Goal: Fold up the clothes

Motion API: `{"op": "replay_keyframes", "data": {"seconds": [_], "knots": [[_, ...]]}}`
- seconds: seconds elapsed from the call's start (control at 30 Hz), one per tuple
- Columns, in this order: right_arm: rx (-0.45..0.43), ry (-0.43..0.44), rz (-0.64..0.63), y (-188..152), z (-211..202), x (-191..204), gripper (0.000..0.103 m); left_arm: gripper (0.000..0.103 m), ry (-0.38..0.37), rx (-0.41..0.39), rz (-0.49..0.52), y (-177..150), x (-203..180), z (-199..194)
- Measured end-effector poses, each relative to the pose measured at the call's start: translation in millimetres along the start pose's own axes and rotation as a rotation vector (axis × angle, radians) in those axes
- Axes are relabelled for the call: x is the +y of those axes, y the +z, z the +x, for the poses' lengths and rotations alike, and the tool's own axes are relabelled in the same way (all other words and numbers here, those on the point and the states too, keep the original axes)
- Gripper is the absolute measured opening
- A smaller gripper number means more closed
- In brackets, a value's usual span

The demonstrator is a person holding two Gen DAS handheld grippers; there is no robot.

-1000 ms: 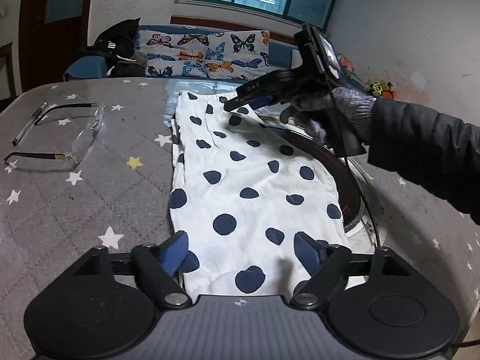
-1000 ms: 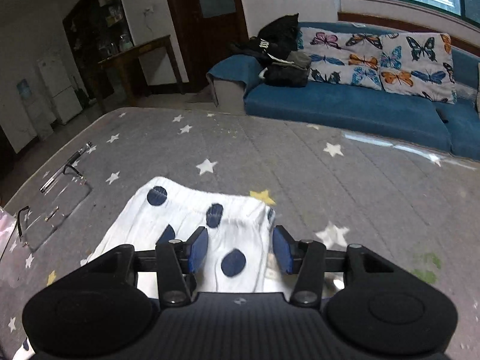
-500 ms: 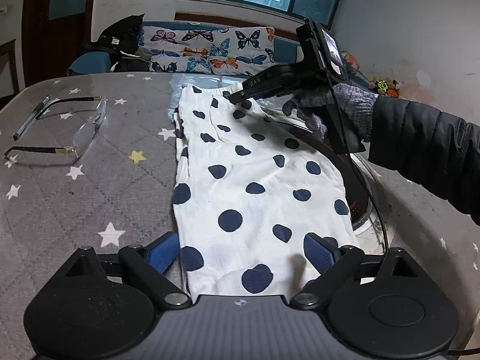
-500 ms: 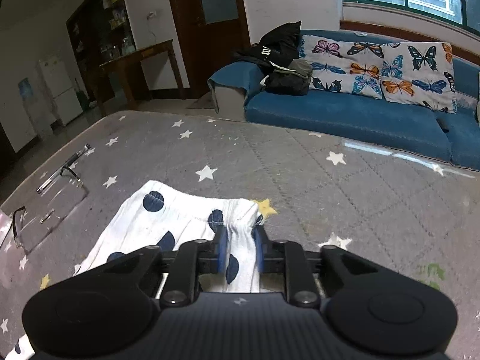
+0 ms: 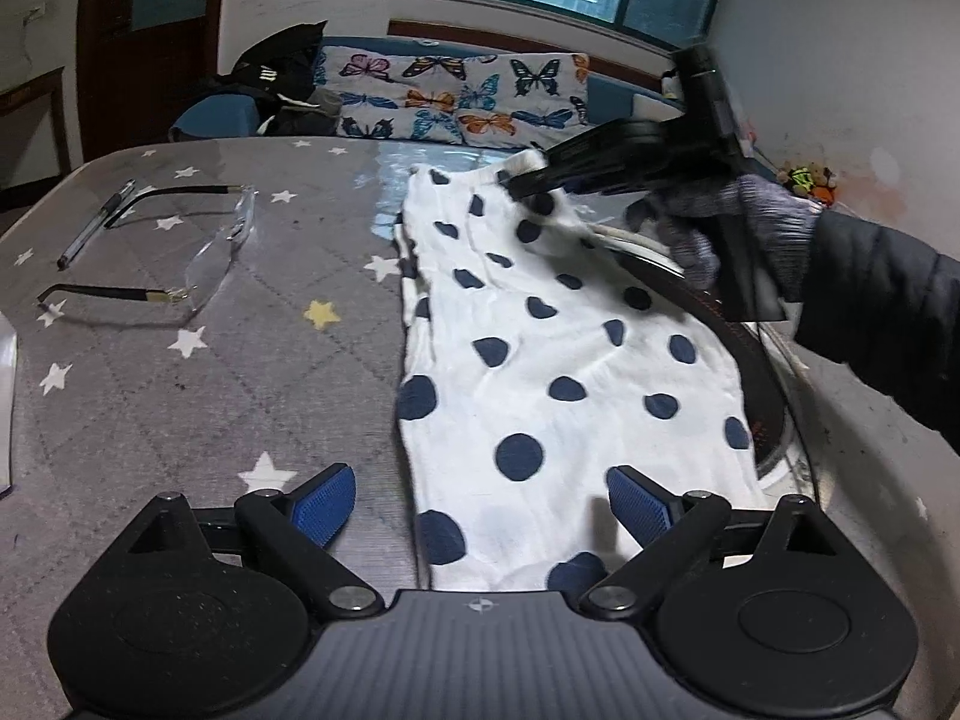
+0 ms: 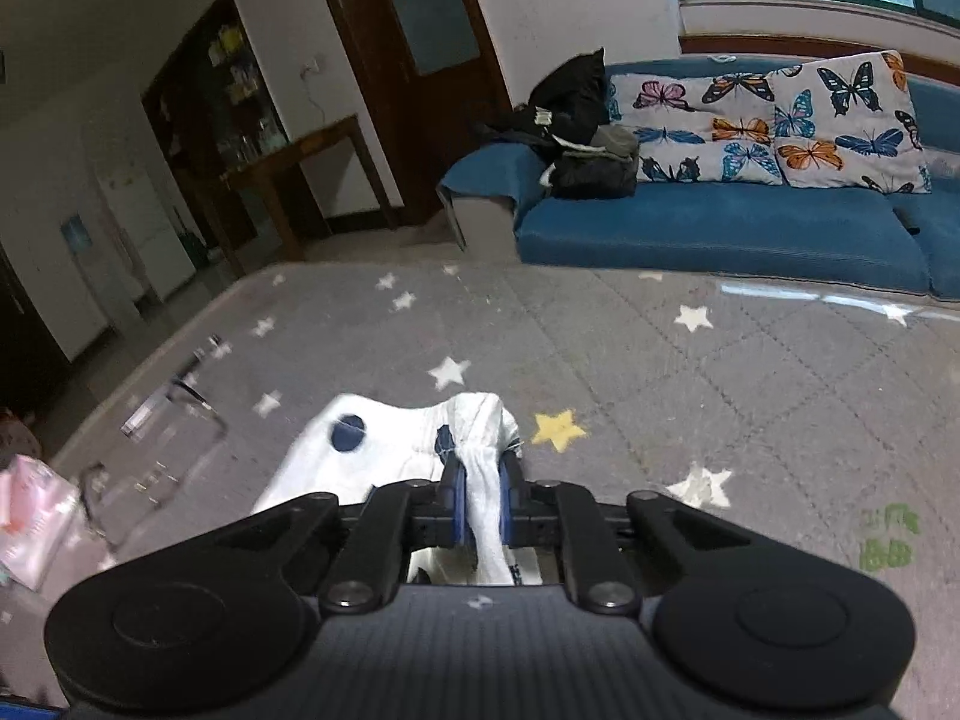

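Star-print desk (image 5: 180,396) | right claw (image 6: 480,501) has just closed, pinching garment (image 5: 540,360) edge | left claw (image 5: 480,507) wide, empty, cloth between | advice: lift evenly, keep pinch firm.

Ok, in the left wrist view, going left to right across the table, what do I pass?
Pen → glasses → polka-dot garment → gloved hand holding the right gripper, shut on the garment's far edge.

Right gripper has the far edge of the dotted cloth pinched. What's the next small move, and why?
Probably close the left gripper on the near hem of the polka-dot cloth. Its jaws stand wide open around that edge without pressing it, while the right gripper, whose jaws have just been closing, is clamped on the bunched far edge. Both ends held lets the fold start.
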State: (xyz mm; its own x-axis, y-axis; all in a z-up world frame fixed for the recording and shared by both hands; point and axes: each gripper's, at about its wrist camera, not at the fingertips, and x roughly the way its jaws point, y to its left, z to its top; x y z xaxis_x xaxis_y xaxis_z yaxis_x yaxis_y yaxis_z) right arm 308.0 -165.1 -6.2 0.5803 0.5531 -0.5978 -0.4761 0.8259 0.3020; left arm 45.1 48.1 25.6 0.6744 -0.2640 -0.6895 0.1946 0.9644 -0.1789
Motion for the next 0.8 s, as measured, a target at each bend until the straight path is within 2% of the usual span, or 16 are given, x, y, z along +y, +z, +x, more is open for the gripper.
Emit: {"op": "replay_keyframes", "data": {"seconds": [0.27,0.43,0.6,0.8], "knots": [[-0.042,0.064,-0.037,2.2,-46.8,23.0,0.009,0.094,0.041,-0.006,-0.029,-1.5,10.3,-4.2],[-0.041,0.107,-0.070,-7.0,-78.8,47.7,0.008,0.094,0.080,-0.033,-0.061,-7.8,21.9,-21.6],[-0.030,0.168,-0.082,-24.7,-112.6,73.1,0.007,0.096,0.121,-0.065,-0.099,-16.4,36.4,-44.4],[-0.017,0.260,-0.157,-62.8,-165.2,121.4,0.007,0.096,0.160,-0.105,-0.132,-29.2,48.5,-72.8]]}}
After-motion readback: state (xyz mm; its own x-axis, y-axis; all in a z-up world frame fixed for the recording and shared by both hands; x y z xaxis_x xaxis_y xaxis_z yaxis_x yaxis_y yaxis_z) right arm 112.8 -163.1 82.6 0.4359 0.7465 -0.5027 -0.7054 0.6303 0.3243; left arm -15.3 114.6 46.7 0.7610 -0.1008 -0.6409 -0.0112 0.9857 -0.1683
